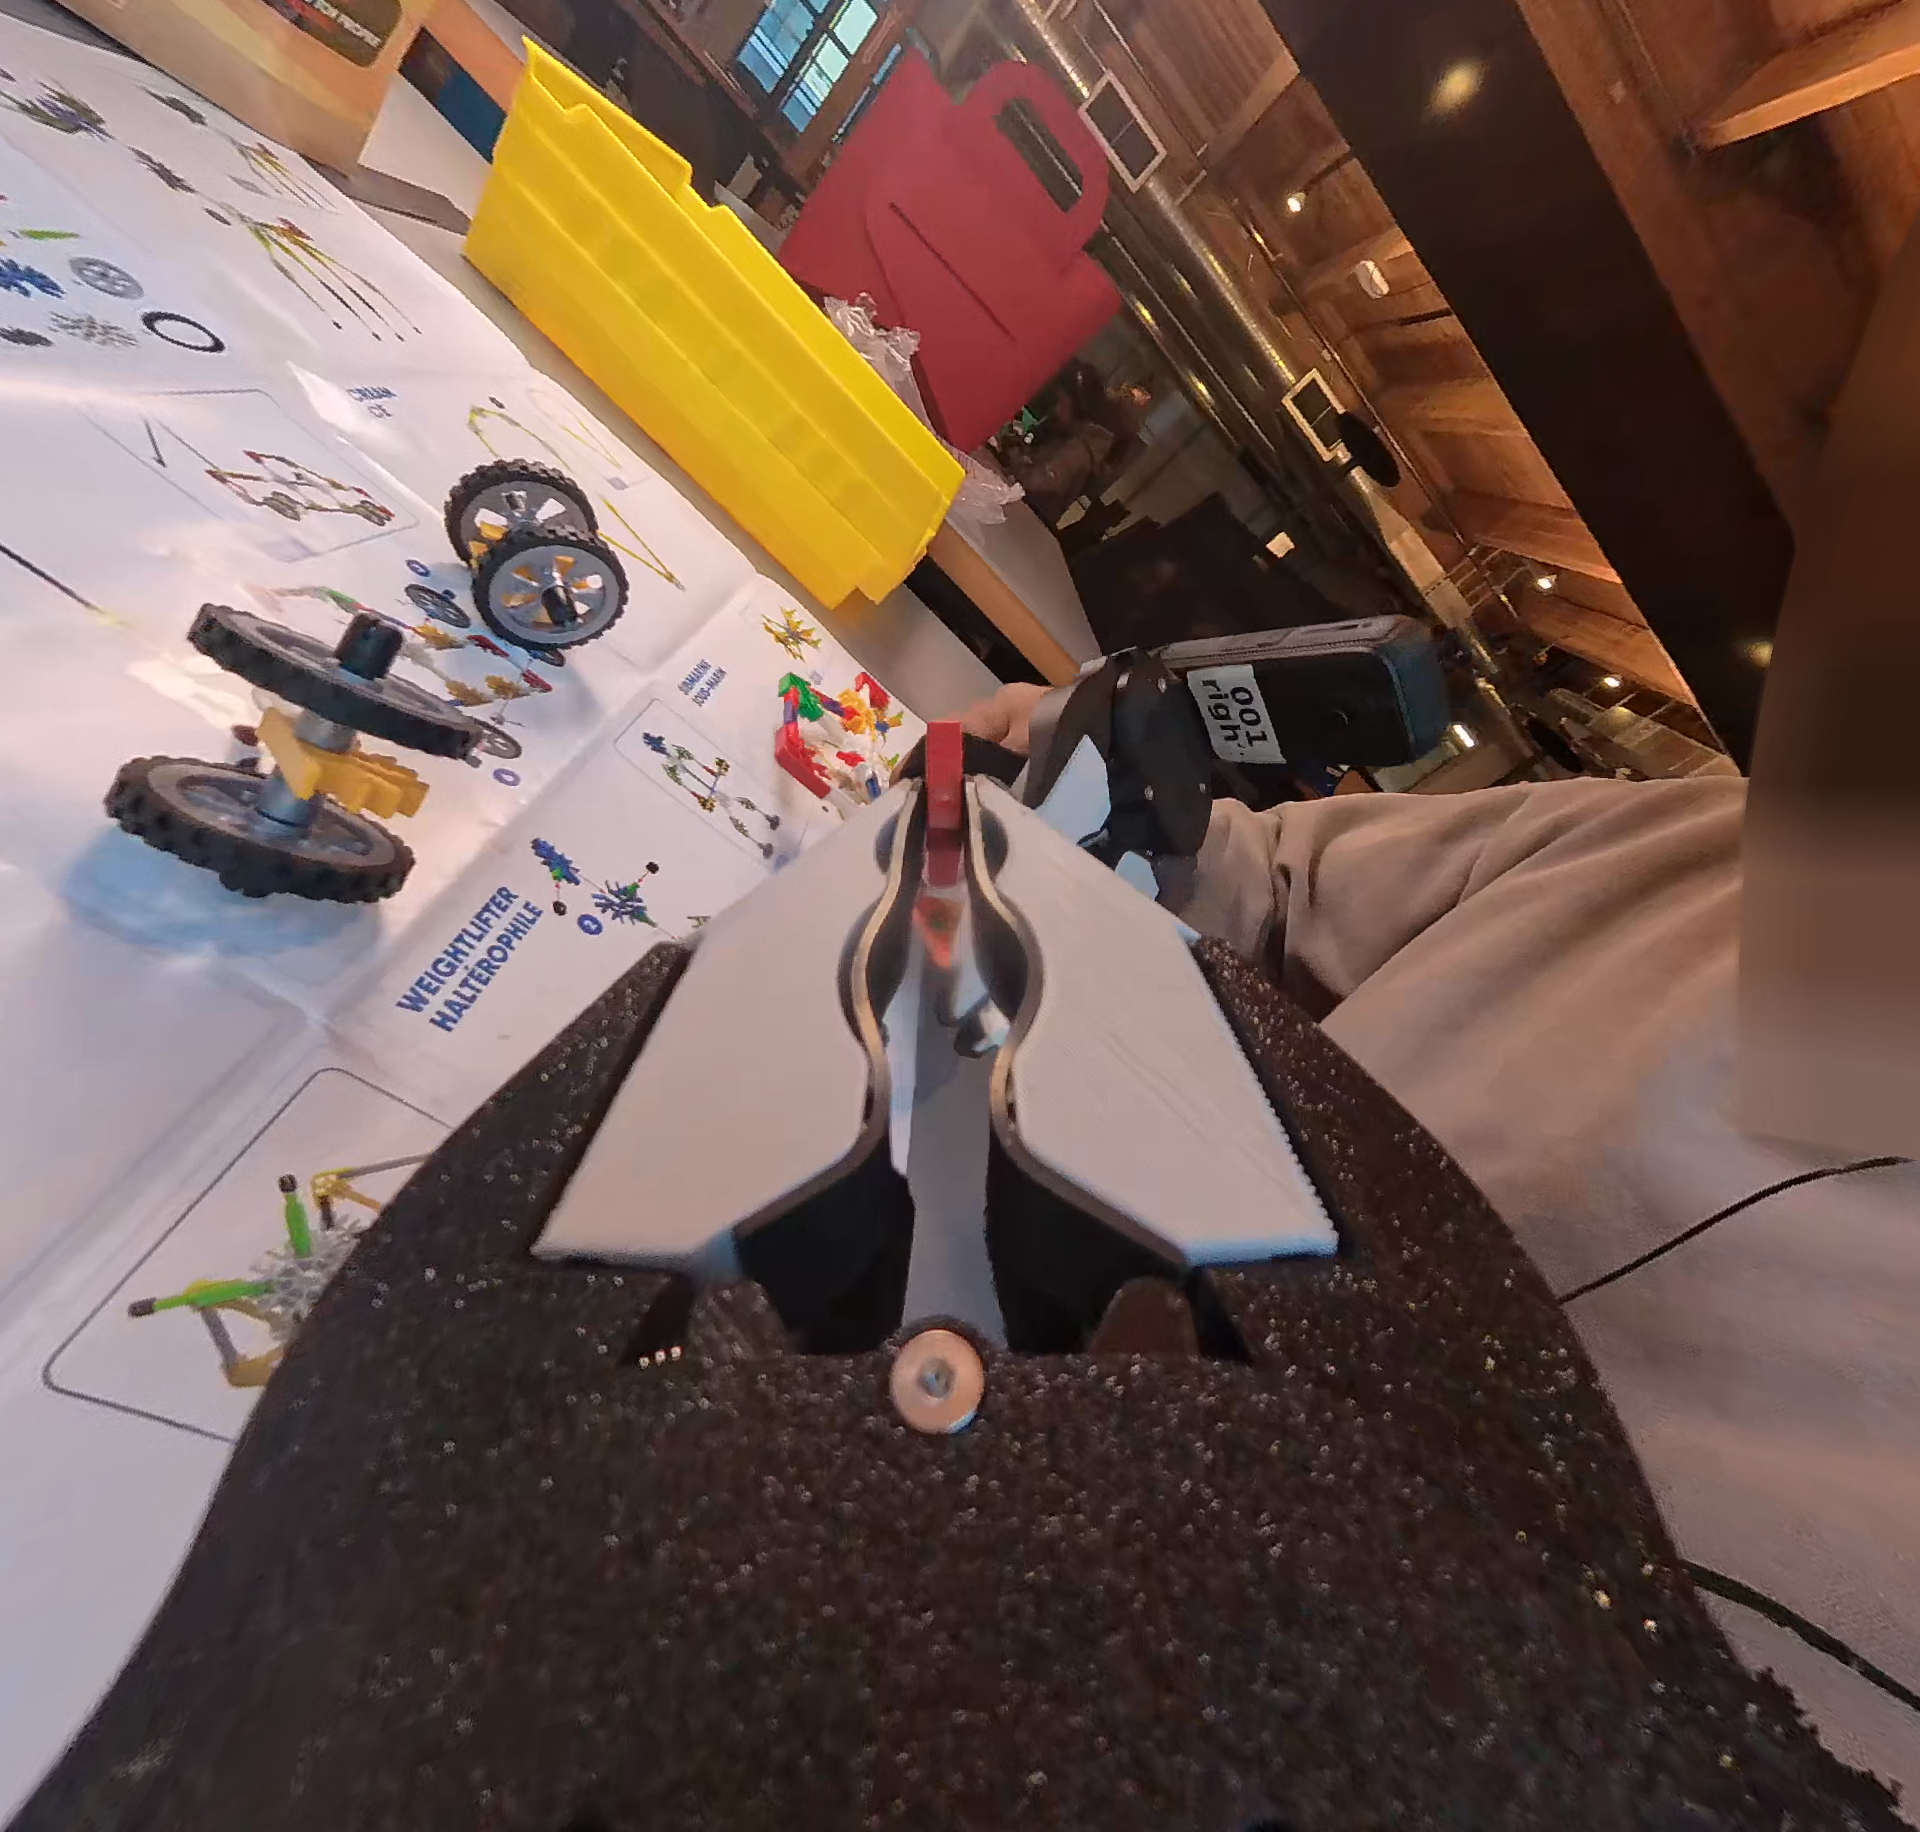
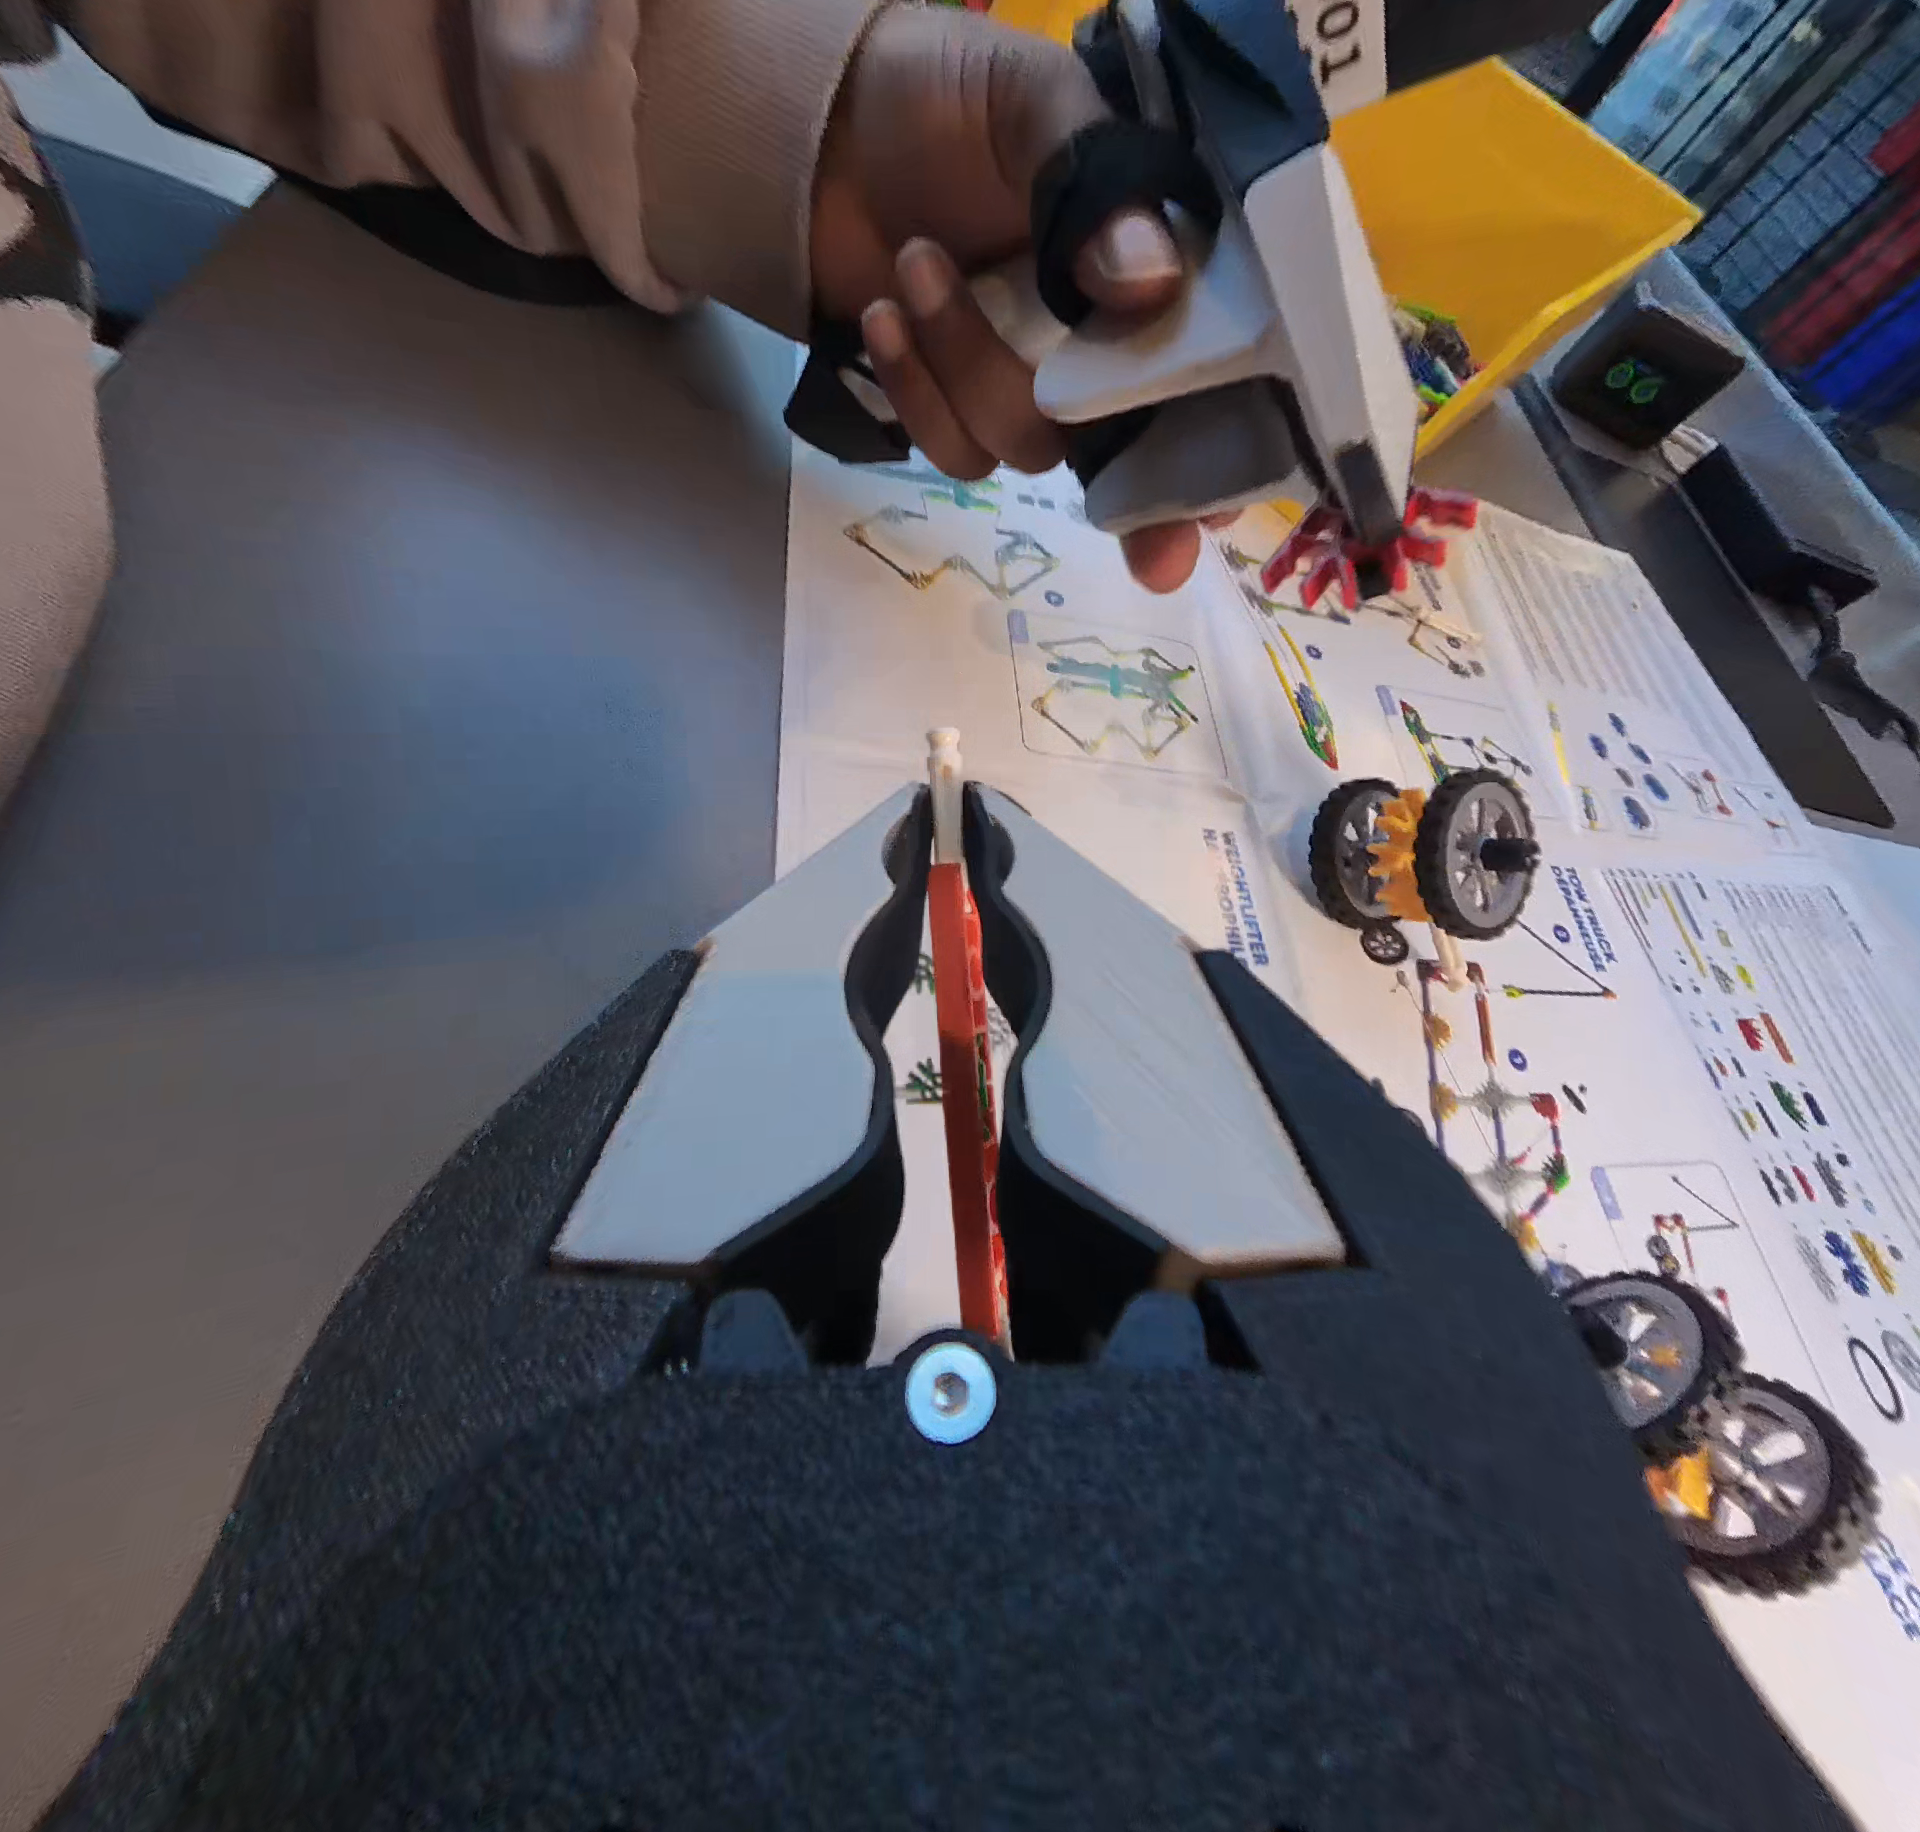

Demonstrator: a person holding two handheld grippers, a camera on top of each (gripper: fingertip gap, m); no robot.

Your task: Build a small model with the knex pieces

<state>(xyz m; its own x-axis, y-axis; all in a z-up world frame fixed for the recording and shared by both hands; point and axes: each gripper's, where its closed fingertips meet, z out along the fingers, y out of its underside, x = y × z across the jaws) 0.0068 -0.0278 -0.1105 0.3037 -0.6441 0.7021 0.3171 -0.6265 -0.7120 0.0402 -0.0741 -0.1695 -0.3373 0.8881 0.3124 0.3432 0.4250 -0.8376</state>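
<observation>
Table: a grey table (image 2: 416, 639) is seen at the left, with one printed sheet (image 2: 894, 702) laid on it.
Right gripper (image 2: 945, 795): it is clamped on one white rod (image 2: 943, 754), whose end stands out past the tips; a red piece (image 2: 966, 1107) lies back between the fingers.
Grip: the rod is judged to be pinched only at the very tips, so a steady squeeze is called for.
Left gripper (image 2: 1366, 525): it is held above the sheet and closed on one red connector (image 2: 1320, 551), which hangs just over the paper.
Wheels: two axle sets are counted, the near set (image 2: 1714, 1439) and the far set (image 2: 1423, 857), four wheels in all.
Bin: one yellow bin (image 2: 1507, 182) is seen at the far right, with small pieces inside.
</observation>
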